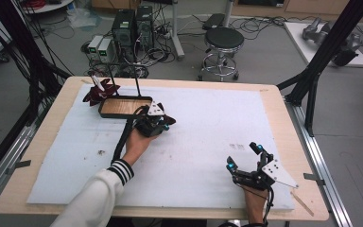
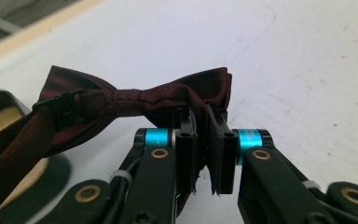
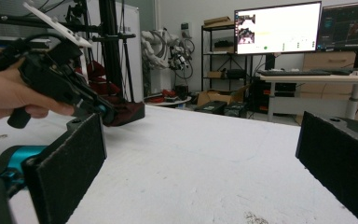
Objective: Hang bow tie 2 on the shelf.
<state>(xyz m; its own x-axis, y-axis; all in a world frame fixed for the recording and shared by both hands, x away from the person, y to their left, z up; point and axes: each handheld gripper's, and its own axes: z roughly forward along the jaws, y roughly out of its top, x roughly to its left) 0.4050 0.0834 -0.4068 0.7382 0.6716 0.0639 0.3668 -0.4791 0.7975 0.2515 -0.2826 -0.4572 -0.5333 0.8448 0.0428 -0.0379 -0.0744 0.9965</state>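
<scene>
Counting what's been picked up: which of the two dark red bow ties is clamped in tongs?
The dark red satin bow tie beside the black tray, pinched by the left tongs. The other bow tie lies untouched behind the tray.

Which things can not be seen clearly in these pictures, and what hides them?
- Bow tie: in the high view the left gripper and its grey plate cover most of it.
- Bow tie strap: cut off by the left edge of the left gripper view.
- Tray: blurred at the left edge of the left gripper view.
- Second dark red item behind the tray: too small in the high view to identify.
- Right gripper: its jaws are cut off by the picture edges.
</scene>
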